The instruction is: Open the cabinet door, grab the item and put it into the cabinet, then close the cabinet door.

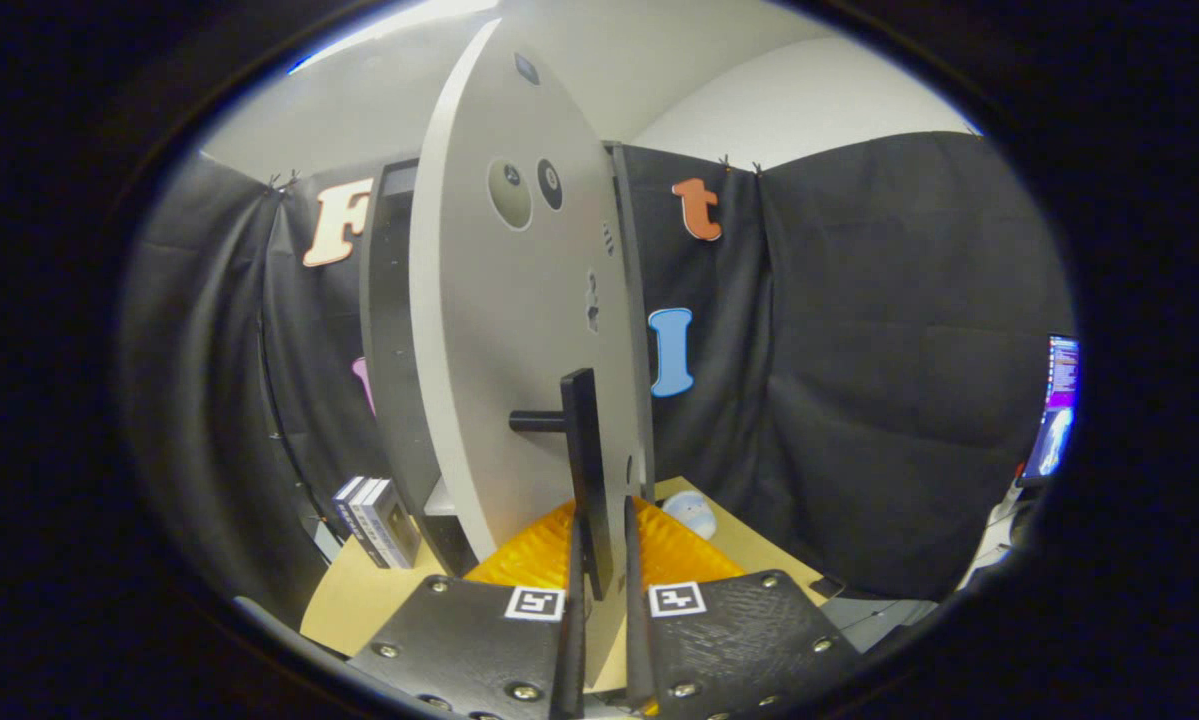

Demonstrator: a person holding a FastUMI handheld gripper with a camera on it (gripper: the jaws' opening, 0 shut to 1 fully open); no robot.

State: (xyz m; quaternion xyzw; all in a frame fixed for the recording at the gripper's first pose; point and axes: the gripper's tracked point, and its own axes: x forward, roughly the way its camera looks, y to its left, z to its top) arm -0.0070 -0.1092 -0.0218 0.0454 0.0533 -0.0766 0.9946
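A grey cabinet door (519,330) stands ajar, its outer face turned toward me, hinged to a dark cabinet body (387,330) behind it. A black bar handle (584,450) runs vertically on the door. My gripper (599,590) is shut on the lower end of that handle, both fingers pressing its sides. A small dark box with pale edges (377,520) stands on the table left of the cabinet. A round pale item (691,513) lies on the table just beyond the fingers to the right.
An orange ribbed mat (539,550) lies under the door on the tan table (354,600). A lit screen (1056,410) stands far right past the table's edge. Black cloth walls surround the booth.
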